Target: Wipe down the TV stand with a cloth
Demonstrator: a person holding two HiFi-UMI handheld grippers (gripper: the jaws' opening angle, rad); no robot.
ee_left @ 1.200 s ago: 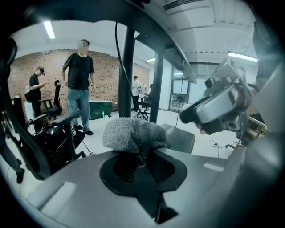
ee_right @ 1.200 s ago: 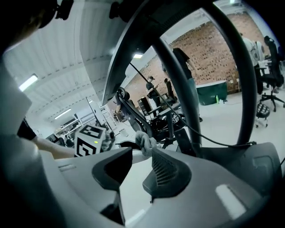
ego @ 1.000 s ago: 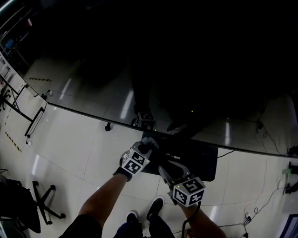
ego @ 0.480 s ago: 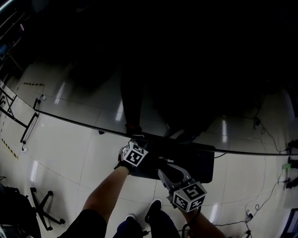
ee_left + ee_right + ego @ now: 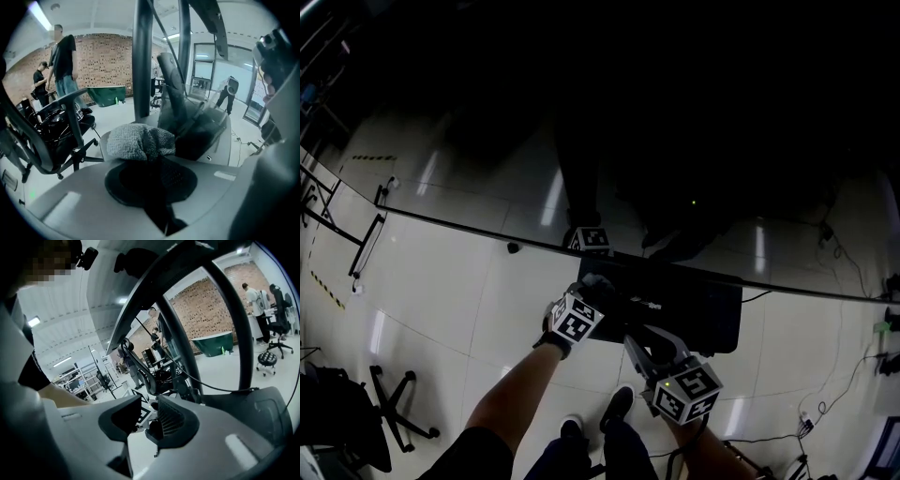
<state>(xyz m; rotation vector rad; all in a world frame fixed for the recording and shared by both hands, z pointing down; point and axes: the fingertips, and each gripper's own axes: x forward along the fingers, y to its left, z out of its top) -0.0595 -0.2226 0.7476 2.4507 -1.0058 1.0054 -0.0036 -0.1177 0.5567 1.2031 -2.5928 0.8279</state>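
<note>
Left gripper (image 5: 151,164) is clamped on a bunched, nubbly grey cloth (image 5: 140,142) at the left edge of the flat black rectangular base of the TV stand (image 5: 694,305). Right gripper (image 5: 149,420), jaws apart and empty, has just narrowed slightly. Glossy white tiled floor (image 5: 441,281) lies open leftward.

Grey left gripper (image 5: 152,161), right gripper (image 5: 149,416), checkered marker cubes (image 5: 686,392), dark shoes (image 5: 616,409)

Cloth (image 5: 140,142): grey, nubbly weave, bunched into a wad (pinched in the closed tips of the left gripper (image 5: 152,164)). TV stand (image 5: 698,305): flat black rectangular base on pale floor (image 5: 441,281); dark upright pole (image 5: 142,61) just behind the cloth.
</note>
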